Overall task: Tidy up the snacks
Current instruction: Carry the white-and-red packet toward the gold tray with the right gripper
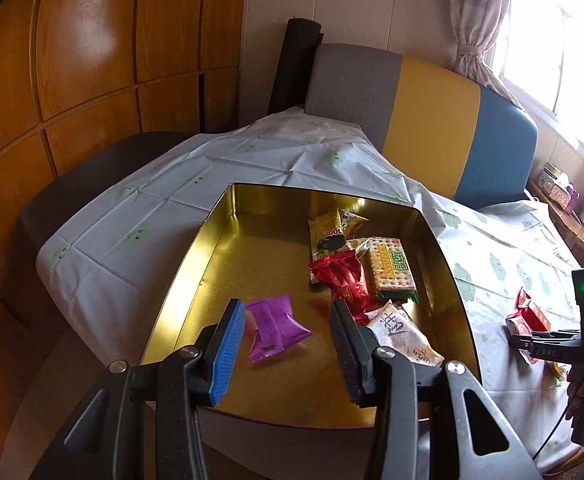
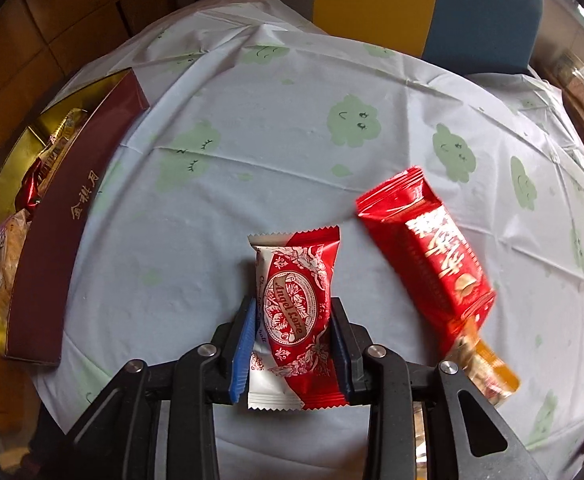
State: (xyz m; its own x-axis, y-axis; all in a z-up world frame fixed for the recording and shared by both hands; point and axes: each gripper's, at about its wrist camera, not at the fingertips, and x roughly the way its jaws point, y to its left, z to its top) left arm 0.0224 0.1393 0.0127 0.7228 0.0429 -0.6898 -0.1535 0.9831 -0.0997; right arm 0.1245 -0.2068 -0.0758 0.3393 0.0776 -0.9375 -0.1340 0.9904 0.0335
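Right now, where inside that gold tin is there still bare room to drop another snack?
The gold tin is bare along its left wall and far-left corner, beyond the purple packet. Its right side is crowded: yellow packet, cracker pack, red packet and white packet overlap.

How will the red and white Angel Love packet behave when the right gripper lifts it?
The Angel Love packet looks like glossy film, so it may slide between the right gripper's fingers. It seems small and puffy, so probably light. Its crimped ends stick out past the fingers and will likely flop; a hard squeeze might crush the cake inside.
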